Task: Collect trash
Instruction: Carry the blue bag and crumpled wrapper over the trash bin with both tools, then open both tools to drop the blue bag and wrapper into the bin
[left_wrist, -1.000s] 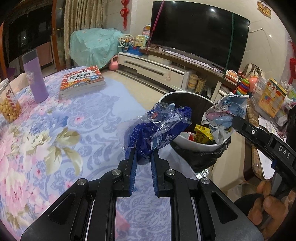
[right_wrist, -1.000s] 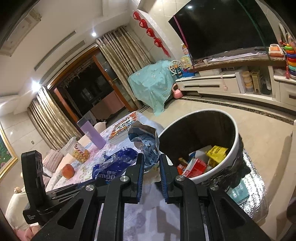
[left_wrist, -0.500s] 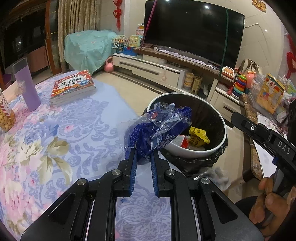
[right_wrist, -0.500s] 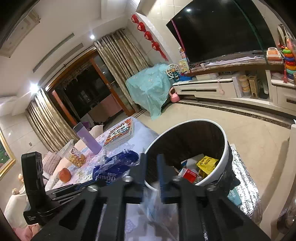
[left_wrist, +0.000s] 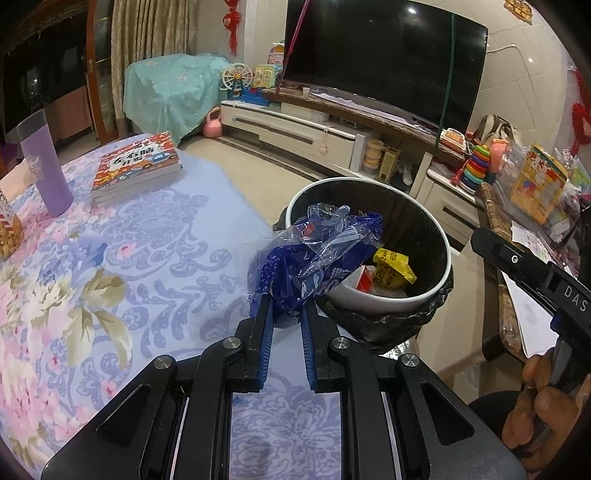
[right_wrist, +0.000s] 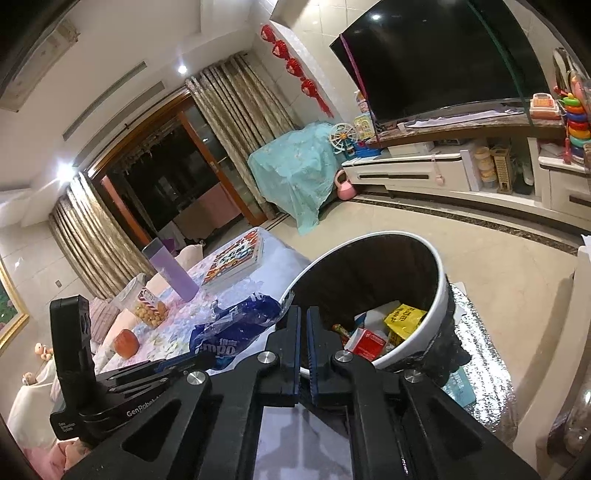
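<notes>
Gone from the right gripper (right_wrist: 303, 325) (jaws nearly closed, empty) is its wrapper; left gripper (left_wrist: 287, 314) clamps blue wrapper (left_wrist: 317, 258), bin (left_wrist: 439, 236) just ahead.

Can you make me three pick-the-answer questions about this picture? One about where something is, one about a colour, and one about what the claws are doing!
1. Where is the book?
A. in the bin
B. on the flowery table
C. on the floor

2. What colour is the tall bottle?
A. purple
B. green
C. orange

3. What is the left claw doing?
A. hanging open
B. pinching a blue plastic wrapper
C. holding the book

Answers: 1 B, it lies flat on the table. 2 A, its body is pale purple. 3 B, the blue plastic wrapper sits between its fingers, beside the bin.
</notes>
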